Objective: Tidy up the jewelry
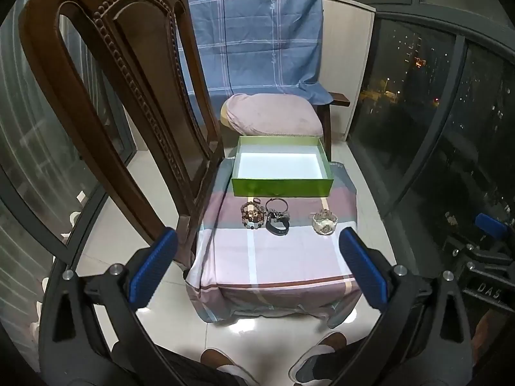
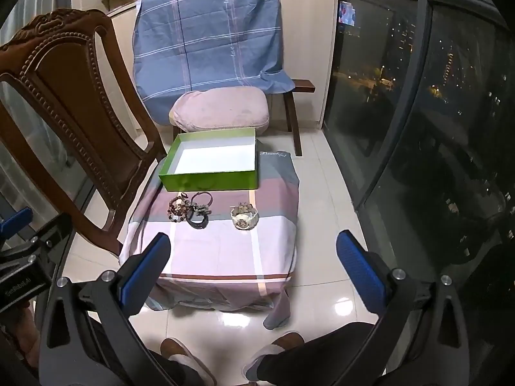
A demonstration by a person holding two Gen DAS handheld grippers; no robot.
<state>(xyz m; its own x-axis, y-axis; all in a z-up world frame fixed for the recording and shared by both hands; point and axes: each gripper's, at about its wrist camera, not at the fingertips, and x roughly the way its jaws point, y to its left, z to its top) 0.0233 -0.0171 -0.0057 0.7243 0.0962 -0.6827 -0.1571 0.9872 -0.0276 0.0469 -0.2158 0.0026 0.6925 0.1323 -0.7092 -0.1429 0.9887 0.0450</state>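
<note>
An open green box with a white inside stands empty at the far end of a low table covered by a pink and grey checked cloth. In front of it lie beaded bracelets, a black band watch and a white watch. My left gripper hangs open above the table's near edge, nothing between its blue pads. My right gripper is likewise open and empty, short of the jewelry.
A carved wooden chair stands close on the left. Behind the table is a seat with a pink cushion and blue cloth. Dark window glass runs along the right. The person's slippered feet rest on the tiled floor.
</note>
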